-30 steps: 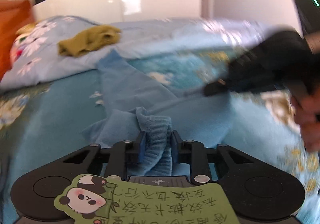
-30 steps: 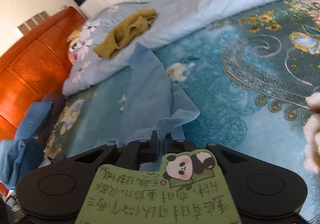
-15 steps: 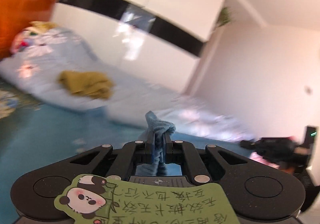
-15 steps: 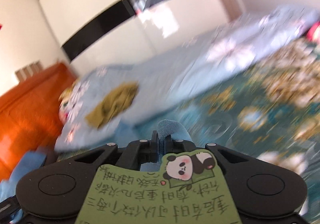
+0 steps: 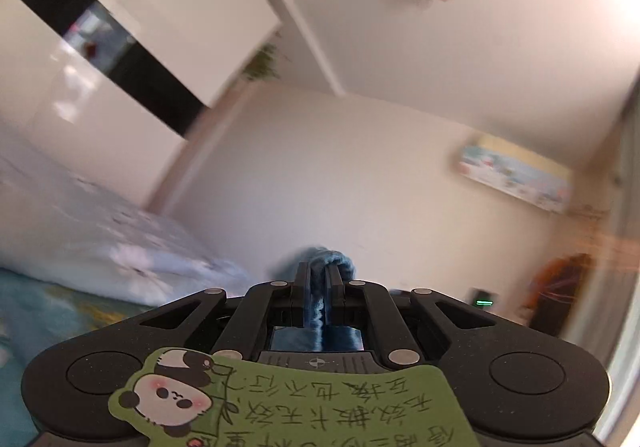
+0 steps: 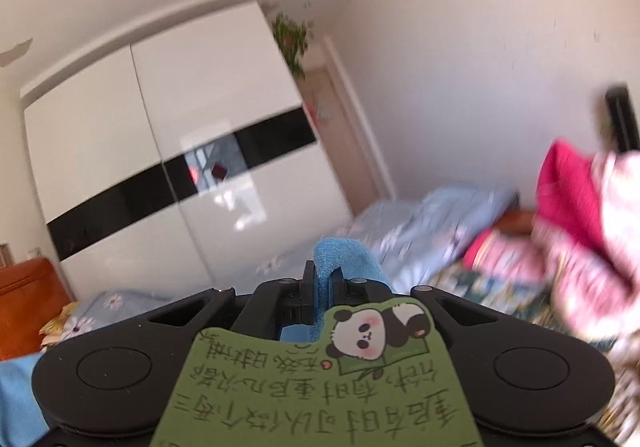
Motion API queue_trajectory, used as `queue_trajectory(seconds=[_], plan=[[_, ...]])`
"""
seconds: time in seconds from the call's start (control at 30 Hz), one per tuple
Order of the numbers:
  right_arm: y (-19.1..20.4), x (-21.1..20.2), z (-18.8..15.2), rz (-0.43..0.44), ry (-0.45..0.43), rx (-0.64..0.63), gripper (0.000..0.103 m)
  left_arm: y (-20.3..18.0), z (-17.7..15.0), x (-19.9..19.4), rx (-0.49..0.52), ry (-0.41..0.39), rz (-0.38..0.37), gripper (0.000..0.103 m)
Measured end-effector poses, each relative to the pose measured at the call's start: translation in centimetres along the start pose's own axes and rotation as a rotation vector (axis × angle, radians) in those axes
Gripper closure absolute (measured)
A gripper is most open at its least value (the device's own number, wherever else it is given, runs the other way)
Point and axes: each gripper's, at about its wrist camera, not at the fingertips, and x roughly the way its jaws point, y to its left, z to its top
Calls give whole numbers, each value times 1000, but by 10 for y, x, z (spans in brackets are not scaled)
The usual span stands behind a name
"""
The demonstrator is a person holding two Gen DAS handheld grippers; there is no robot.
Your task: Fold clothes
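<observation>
Blue garment (image 5: pixel 329 267) pinched at two spots, raised well above the bed (image 6: pixel 416 227). Best to keep both edges level and taut, then lower evenly onto the bed. Left gripper (image 5: pixel 319 279) clenched on a bunched edge, tilted up toward the ceiling. Right gripper (image 6: pixel 320 281) grasping another blue edge, also tilted upward, facing the wardrobe (image 6: pixel 160 151).

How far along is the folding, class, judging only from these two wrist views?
Done: the grab. The left gripper and right gripper are each shut on the blue garment. In hand: it is raised, both cameras facing the wardrobe and walls. Left: every fold; none shows.
</observation>
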Motion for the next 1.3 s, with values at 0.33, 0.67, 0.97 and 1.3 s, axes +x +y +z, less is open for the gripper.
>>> queue_trajectory(seconds=[0.33, 0.67, 0.97, 1.3], plan=[[66, 81, -90, 91, 272, -181, 97, 84, -15, -22, -179, 29, 197, 98], [146, 178, -225, 139, 516, -219, 97, 146, -58, -6, -179, 262, 424, 91], [66, 199, -209, -55, 523, -170, 97, 170, -90, 90, -26, 362, 482, 42], [10, 193, -217, -96, 558, -106, 97, 157, -104, 135, 16, 410, 476, 85]])
